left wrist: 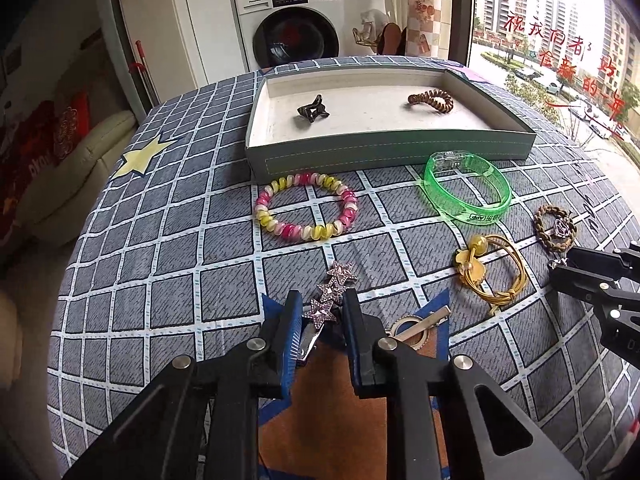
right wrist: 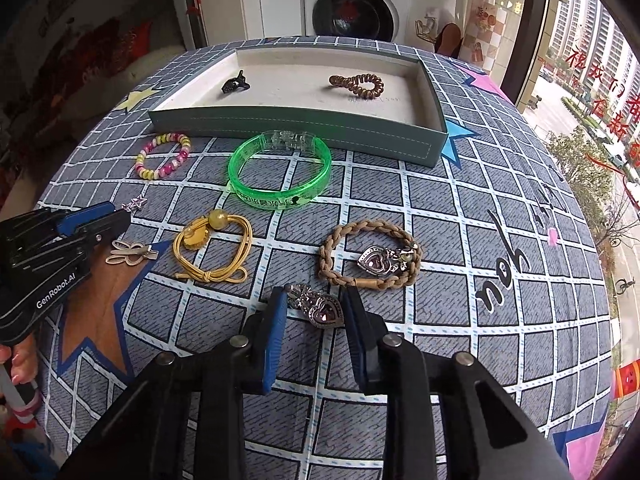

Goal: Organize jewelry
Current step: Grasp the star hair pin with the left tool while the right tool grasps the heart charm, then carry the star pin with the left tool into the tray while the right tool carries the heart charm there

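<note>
My left gripper (left wrist: 320, 304) straddles a rhinestone star hair clip (left wrist: 332, 290) lying on the cloth; the jaws stand close on both sides of it without clearly pinching it. My right gripper (right wrist: 314, 300) stands the same way around a heart-shaped rhinestone clip (right wrist: 320, 308). A grey-green tray (left wrist: 388, 152) at the back holds a dark claw clip (left wrist: 313, 109) and a brown spiral hair tie (left wrist: 431, 100). On the cloth lie a pink-yellow bead bracelet (left wrist: 306, 206), a green bangle (left wrist: 466, 190), a yellow hair tie (left wrist: 490, 270) and a braided band with a heart charm (right wrist: 370, 254).
A silver ring clip (left wrist: 416, 326) lies beside my left gripper, and a bunny-shaped clip (right wrist: 130, 254) shows in the right wrist view. The checked cloth covers a round table. A washing machine (left wrist: 294, 28) stands behind, a window at right.
</note>
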Demonstrator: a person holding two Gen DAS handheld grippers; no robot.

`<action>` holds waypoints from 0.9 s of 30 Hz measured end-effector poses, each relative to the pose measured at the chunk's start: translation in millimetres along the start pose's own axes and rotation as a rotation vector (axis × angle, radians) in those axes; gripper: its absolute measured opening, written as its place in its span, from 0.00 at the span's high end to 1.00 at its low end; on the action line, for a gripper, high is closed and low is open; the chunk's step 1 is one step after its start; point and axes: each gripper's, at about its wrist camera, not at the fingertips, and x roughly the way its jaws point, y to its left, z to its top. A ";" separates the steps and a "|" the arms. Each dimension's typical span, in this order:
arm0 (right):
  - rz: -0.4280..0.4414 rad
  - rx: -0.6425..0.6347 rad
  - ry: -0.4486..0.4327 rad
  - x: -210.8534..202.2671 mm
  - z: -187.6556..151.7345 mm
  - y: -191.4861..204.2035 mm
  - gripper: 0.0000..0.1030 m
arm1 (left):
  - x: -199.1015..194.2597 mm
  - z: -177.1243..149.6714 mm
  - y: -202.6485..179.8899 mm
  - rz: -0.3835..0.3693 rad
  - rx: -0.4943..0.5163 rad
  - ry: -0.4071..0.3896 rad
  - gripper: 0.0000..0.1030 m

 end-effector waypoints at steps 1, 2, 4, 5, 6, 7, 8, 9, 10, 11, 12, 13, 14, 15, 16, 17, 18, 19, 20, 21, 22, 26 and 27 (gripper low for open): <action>0.005 0.005 0.002 -0.7 -0.4 -1.4 0.81 | -0.5 -0.3 0.8 -0.006 -0.009 0.002 0.68; 0.016 0.014 0.001 -1.9 -0.8 -3.7 0.81 | -0.9 -0.5 2.4 -0.014 -0.024 0.006 0.68; 0.062 0.052 -0.002 -4.5 -1.9 -11.5 0.81 | -2.4 -2.0 5.7 -0.028 -0.052 0.010 0.68; 0.083 0.071 -0.004 -6.2 -2.3 -15.9 0.81 | -3.6 -2.9 7.0 -0.030 -0.061 0.009 0.68; 0.100 0.088 -0.008 -8.2 -2.7 -20.1 0.81 | -5.2 -3.9 8.0 -0.028 -0.069 0.007 0.68; 0.117 0.103 -0.011 -10.3 -3.2 -23.8 0.81 | -7.3 -4.5 9.2 -0.029 -0.078 0.004 0.68; 0.132 0.116 -0.013 -12.5 -3.6 -27.9 0.81 | -9.8 -4.8 10.5 -0.033 -0.088 -0.001 0.68; 0.145 0.127 -0.015 -14.5 -4.1 -31.2 0.81 | -12.6 -5.0 11.6 -0.037 -0.097 -0.007 0.68; 0.155 0.138 -0.016 -16.4 -4.5 -34.4 0.81 | -15.3 -4.5 12.3 -0.042 -0.105 -0.013 0.68; 0.165 0.147 -0.018 -18.3 -4.8 -37.3 0.81 | -18.3 -3.9 13.0 -0.045 -0.112 -0.020 0.68; 0.175 0.157 -0.019 -20.0 -4.9 -39.4 0.81 | -21.2 -3.2 13.4 -0.047 -0.117 -0.026 0.68; 0.184 0.166 -0.019 -21.7 -5.3 -41.9 0.81 | -23.5 -1.7 13.7 -0.051 -0.120 -0.032 0.68; 0.194 0.176 -0.019 -23.3 -5.6 -44.2 0.81 | -26.2 -0.4 13.8 -0.055 -0.122 -0.037 0.68; 0.205 0.186 -0.020 -24.9 -5.6 -46.0 0.81 | -28.7 1.4 13.4 -0.059 -0.124 -0.042 0.68; 0.215 0.194 -0.021 -26.5 -5.6 -47.7 0.81 | -31.4 3.1 13.2 -0.061 -0.126 -0.048 0.68; 0.224 0.202 -0.023 -28.0 -4.9 -49.3 0.81 | -34.2 5.0 13.1 -0.064 -0.128 -0.054 0.68; 0.230 0.208 -0.026 -29.7 -4.1 -50.8 0.81 | -36.6 7.5 13.2 -0.068 -0.131 -0.060 0.68; 0.236 0.215 -0.029 -31.4 -3.0 -52.4 0.81 | -39.0 9.7 13.5 -0.072 -0.136 -0.067 0.68; 0.242 0.221 -0.033 -33.4 -1.8 -54.1 0.81 | -41.4 12.0 13.8 -0.076 -0.141 -0.072 0.68; 0.249 0.229 -0.037 -35.2 -0.1 -56.0 0.81 | -43.5 14.3 14.1 -0.078 -0.147 -0.078 0.68; 0.255 0.236 -0.042 -37.1 1.4 -57.9 0.81 | -45.6 16.6 14.3 -0.082 -0.153 -0.084 0.68; 0.276 0.257 -0.062 -43.8 10.5 -65.6 0.81 | -51.3 26.3 13.5 -0.092 -0.168 -0.101 0.68; 0.280 0.260 -0.068 -45.3 13.0 -67.1 0.81 | -52.1 29.0 12.4 -0.090 -0.167 -0.105 0.68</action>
